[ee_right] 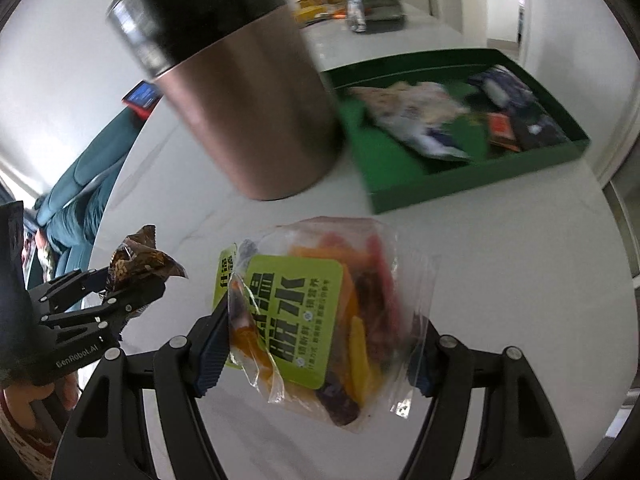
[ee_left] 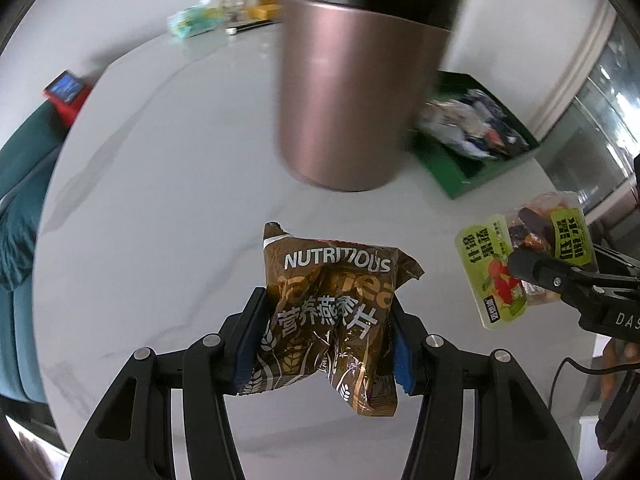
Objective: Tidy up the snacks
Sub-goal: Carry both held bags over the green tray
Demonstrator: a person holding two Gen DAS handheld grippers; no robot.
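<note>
My left gripper (ee_left: 326, 332) is shut on a brown oatmeal packet (ee_left: 332, 320) marked NUTRITIOUS, held above the white marble table (ee_left: 160, 200). My right gripper (ee_right: 320, 344) is shut on a clear dried-fruit packet (ee_right: 320, 312) with a green label. In the left wrist view the dried-fruit packet (ee_left: 520, 264) and right gripper (ee_left: 532, 268) hang at the right. In the right wrist view the oatmeal packet (ee_right: 140, 260) and left gripper (ee_right: 124, 284) are at the left. A green tray (ee_right: 460, 184) holding several snack packets lies beyond, on the right.
A tall rose-gold canister (ee_left: 352, 100) with a black lid stands in the middle of the table, just left of the green tray (ee_left: 448, 172). A red-cased phone (ee_left: 66, 90) lies at the far left edge. A teal sofa (ee_left: 20, 208) sits beside the table.
</note>
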